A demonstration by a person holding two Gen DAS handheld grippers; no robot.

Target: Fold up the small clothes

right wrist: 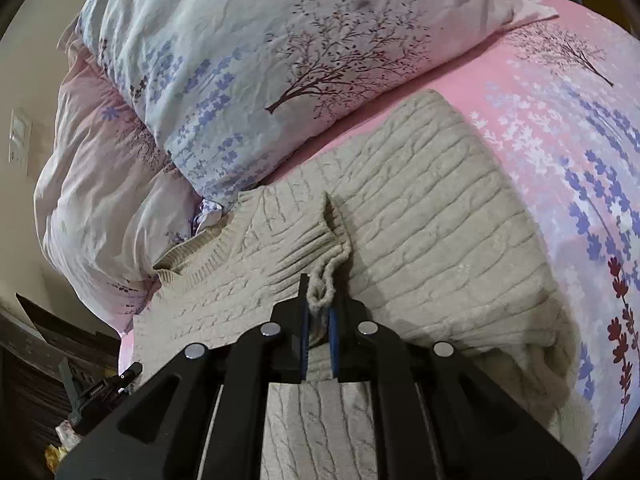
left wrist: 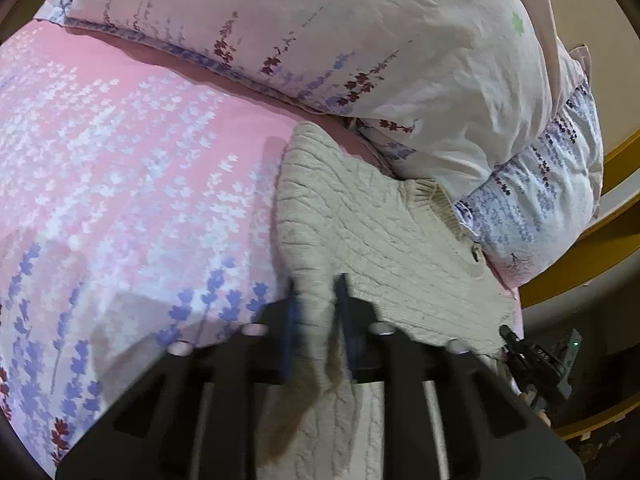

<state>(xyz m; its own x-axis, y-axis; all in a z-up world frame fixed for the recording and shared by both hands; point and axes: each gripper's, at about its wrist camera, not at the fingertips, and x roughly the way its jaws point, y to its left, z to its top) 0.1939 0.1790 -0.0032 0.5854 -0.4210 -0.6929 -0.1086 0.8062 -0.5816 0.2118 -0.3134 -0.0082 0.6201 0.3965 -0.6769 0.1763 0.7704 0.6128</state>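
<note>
A beige cable-knit sweater (left wrist: 384, 232) lies on the pink floral bedsheet (left wrist: 120, 160). My left gripper (left wrist: 316, 284) is shut on a fold of the sweater's edge, and the cloth runs back between its fingers. In the right wrist view the sweater (right wrist: 440, 208) spreads flat, with its ribbed neckline at the left. My right gripper (right wrist: 318, 292) is shut on a bunched strip of the sweater's ribbed edge. The right gripper also shows in the left wrist view (left wrist: 510, 338) at the sweater's near right corner.
Two floral pillows (left wrist: 360, 40) are stacked right behind the sweater, touching its far edge; they also show in the right wrist view (right wrist: 240, 80). A yellow bed frame (left wrist: 616, 168) runs at the right. Dark furniture (right wrist: 36, 380) stands beside the bed.
</note>
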